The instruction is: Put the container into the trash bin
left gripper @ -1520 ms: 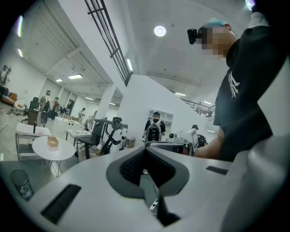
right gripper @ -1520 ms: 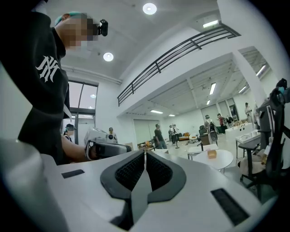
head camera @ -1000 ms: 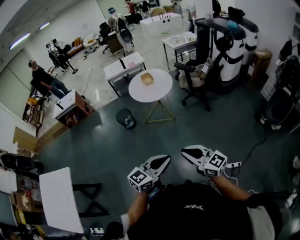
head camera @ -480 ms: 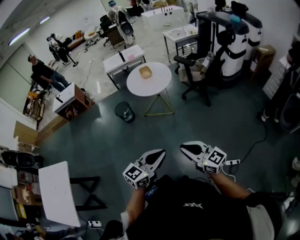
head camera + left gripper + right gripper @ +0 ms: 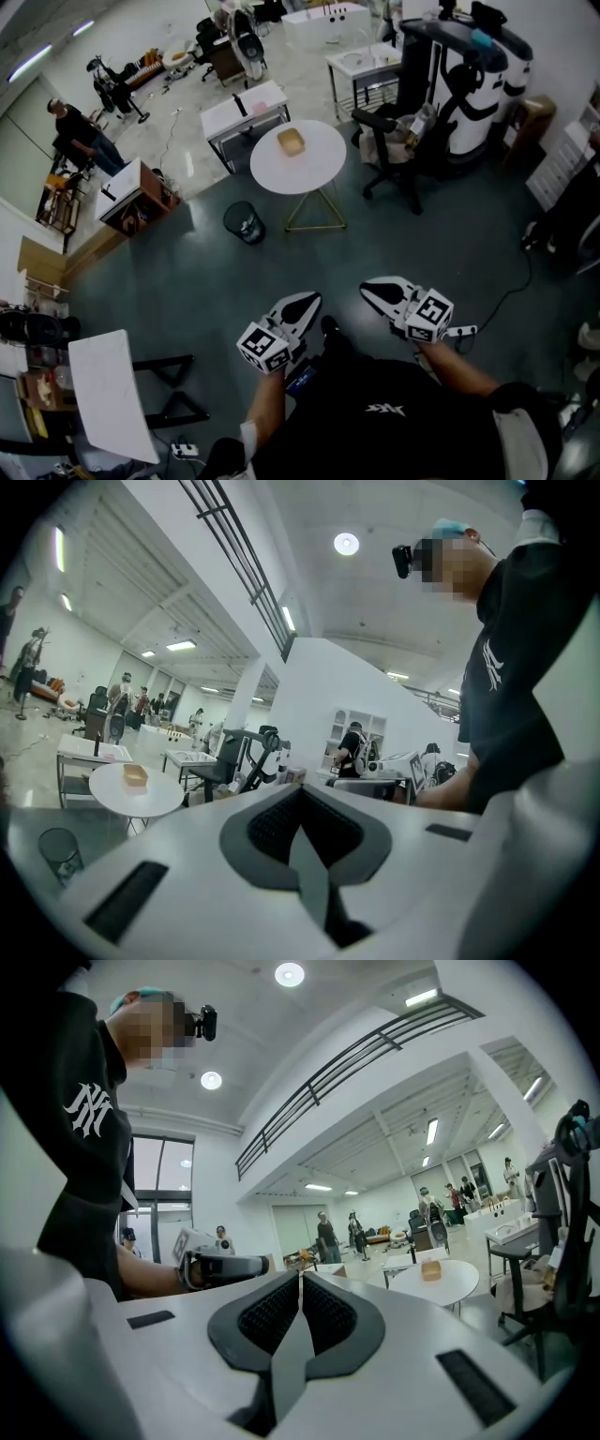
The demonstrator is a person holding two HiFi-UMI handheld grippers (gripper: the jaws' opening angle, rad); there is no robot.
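Note:
A small tan container (image 5: 292, 142) sits on a round white table (image 5: 314, 164) across the room. A dark mesh trash bin (image 5: 244, 223) stands on the floor to the table's left. Both grippers are held close to the person's body, far from the table. My left gripper (image 5: 309, 298) is shut with nothing in it, and so is my right gripper (image 5: 367, 290). In the left gripper view my left gripper (image 5: 300, 791) points toward the container (image 5: 136, 775) and the bin (image 5: 58, 851). The right gripper view shows my right gripper (image 5: 300, 1275) with its pads together, and the container (image 5: 430, 1269) far off.
A black office chair (image 5: 394, 159) stands right of the table, with a tall black-and-white machine (image 5: 469, 80) behind it. White desks (image 5: 246, 117) and a wooden cabinet (image 5: 136, 202) lie beyond the bin. A white board (image 5: 112, 394) leans at lower left. A cable (image 5: 502, 295) crosses the floor.
The person has stepped forward: the table and bin sit lower and nearer in the head view. Both grippers moved forward with the body and stayed shut.

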